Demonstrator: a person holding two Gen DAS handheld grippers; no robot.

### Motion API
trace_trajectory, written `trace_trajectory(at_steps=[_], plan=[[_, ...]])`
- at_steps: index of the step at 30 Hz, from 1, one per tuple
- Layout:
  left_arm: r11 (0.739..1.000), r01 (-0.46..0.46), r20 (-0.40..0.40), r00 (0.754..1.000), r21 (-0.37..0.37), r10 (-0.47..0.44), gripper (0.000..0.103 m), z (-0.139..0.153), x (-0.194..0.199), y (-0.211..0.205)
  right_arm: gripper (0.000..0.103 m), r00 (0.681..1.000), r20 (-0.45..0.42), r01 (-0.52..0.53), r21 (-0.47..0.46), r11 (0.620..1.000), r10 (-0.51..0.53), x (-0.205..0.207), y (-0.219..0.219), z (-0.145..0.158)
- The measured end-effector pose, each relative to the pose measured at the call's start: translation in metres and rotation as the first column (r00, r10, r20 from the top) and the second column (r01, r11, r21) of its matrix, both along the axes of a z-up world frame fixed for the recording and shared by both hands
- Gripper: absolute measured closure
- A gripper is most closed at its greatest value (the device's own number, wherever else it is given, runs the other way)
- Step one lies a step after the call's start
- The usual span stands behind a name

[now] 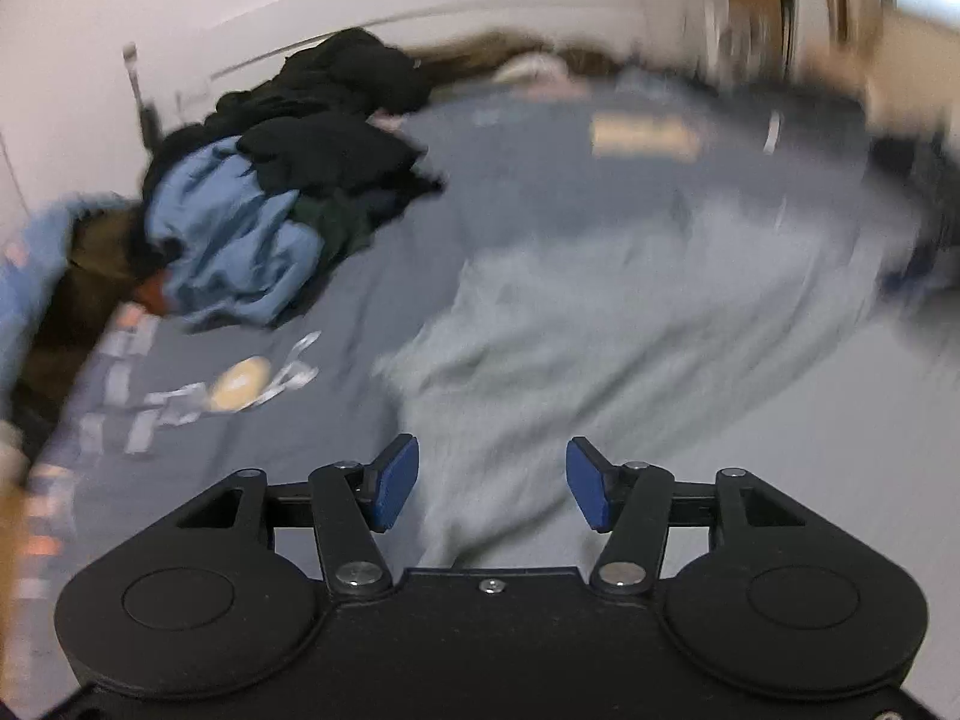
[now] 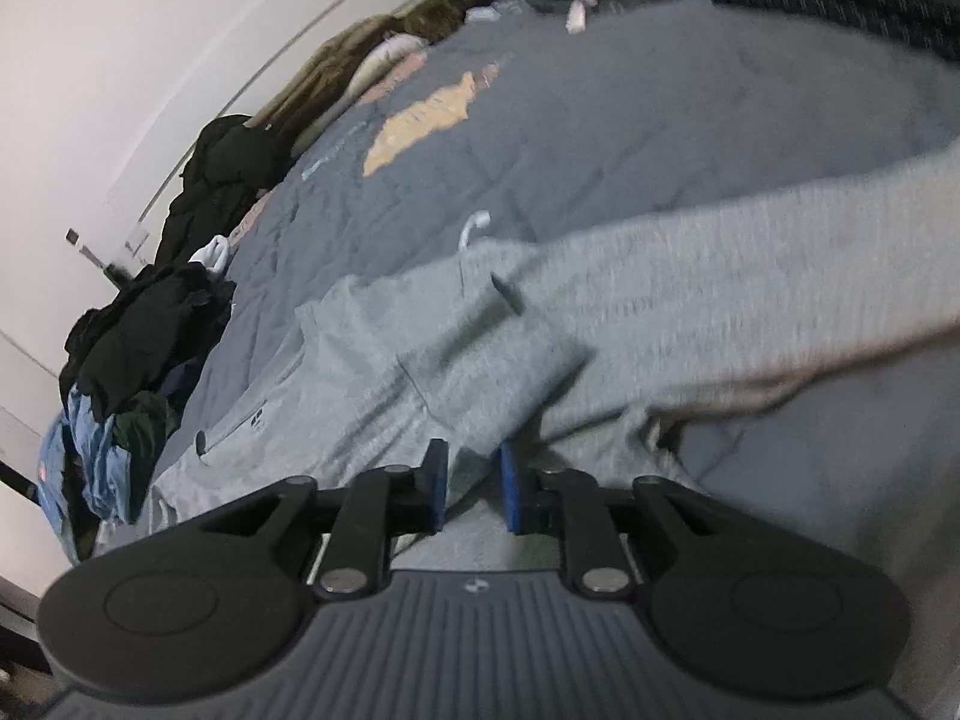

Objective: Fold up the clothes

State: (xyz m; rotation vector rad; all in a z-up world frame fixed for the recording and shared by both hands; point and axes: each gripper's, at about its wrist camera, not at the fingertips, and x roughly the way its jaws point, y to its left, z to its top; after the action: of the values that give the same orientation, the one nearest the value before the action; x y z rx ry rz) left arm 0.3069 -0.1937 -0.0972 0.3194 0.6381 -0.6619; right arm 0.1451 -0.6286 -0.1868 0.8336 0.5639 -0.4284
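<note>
Nearest the lens in the left wrist view, the left gripper [image 1: 492, 483] hangs with its 2 blue pads wide apart and nothing between them, just above the near edge of the grey sweatpants [image 1: 600, 312]. In the right wrist view the right gripper [image 2: 474, 486] has its pads drawn close, with a narrow gap into which a fold of the grey fabric runs; it seems pinched there, though blur keeps me from being sure.

The sweatpants lie spread on the grey-blue quilt [image 2: 600, 138] of the bed, the waist with its white drawstring [image 2: 474, 225] away from the camera. One leg lies flat toward the pile; another band of grey cloth sweeps off to the right, apparently lifted or mid-swing.

By my judgement, this garment is part-way through a fold: it is neither a neat flat rectangle nor a heap. A pile of clothes [image 1: 270, 180], black, light blue and dark green, sits crumpled at the bed's wall side, so more folding looks to be left. No finished stack is visible in either view.
</note>
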Motion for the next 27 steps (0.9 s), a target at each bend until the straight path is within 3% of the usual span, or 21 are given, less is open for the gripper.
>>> trace_trajectory(at_steps=[2, 6, 12, 15, 16, 17, 18, 20, 23, 26, 27], plan=[[1.0, 0.028, -0.026, 0.999, -0.003, -0.028, 0.049, 0.004, 0.027, -0.01, 0.075, 1.0, 0.004, 0.0, -0.052, 0.999, 0.0, 0.0, 0.0, 0.005], [0.99, 0.094, -0.032, 0.995, 0.102, -0.091, 0.049, -0.014, 0.057, -0.036, 0.066, 1.0, 0.014, -0.018, -0.036, 0.999, 0.018, 0.001, -0.004, 0.007], [0.95, 0.191, -0.062, 0.981, 0.247, -0.181, 0.05, -0.042, 0.101, -0.072, 0.059, 0.998, 0.022, -0.054, -0.118, 0.992, 0.057, 0.005, 0.001, 0.008], [0.931, 0.234, -0.093, 0.972, 0.28, -0.216, 0.054, -0.051, 0.117, -0.084, 0.059, 1.0, 0.018, -0.003, -0.08, 0.997, 0.005, 0.004, -0.006, -0.005], [0.924, 0.249, -0.108, 0.968, 0.291, -0.227, 0.057, -0.053, 0.122, -0.088, 0.059, 1.0, 0.015, 0.001, -0.063, 0.998, 0.0, 0.005, -0.008, -0.01], [0.916, 0.268, -0.132, 0.962, 0.299, -0.238, 0.067, -0.055, 0.126, -0.092, 0.059, 1.0, 0.015, 0.0, -0.057, 0.998, 0.001, 0.005, -0.008, -0.014], [0.907, 0.291, -0.167, 0.954, 0.303, -0.25, 0.086, -0.058, 0.129, -0.094, 0.059, 1.0, 0.012, -0.003, -0.067, 0.998, 0.004, 0.006, -0.007, -0.017], [0.898, 0.327, -0.246, 0.934, 0.296, -0.259, 0.099, -0.061, 0.136, -0.098, 0.06, 1.0, 0.01, -0.012, -0.106, 0.994, 0.013, 0.008, -0.003, -0.02], [0.935, 0.268, -0.222, 0.951, 0.233, -0.217, 0.1, -0.052, 0.151, -0.093, 0.063, 1.0, -0.005, -0.005, -0.142, 0.99, 0.004, 0.011, 0.002, -0.024], [0.979, 0.15, -0.188, 0.974, 0.136, -0.123, 0.101, -0.044, 0.169, -0.084, 0.063, 1.0, -0.008, 0.0, -0.178, 0.984, -0.001, 0.013, 0.006, -0.026], [0.98, 0.14, -0.18, 0.977, 0.143, -0.113, 0.1, -0.044, 0.17, -0.086, 0.063, 1.0, -0.008, 0.002, -0.182, 0.983, -0.004, 0.013, 0.007, -0.026]])
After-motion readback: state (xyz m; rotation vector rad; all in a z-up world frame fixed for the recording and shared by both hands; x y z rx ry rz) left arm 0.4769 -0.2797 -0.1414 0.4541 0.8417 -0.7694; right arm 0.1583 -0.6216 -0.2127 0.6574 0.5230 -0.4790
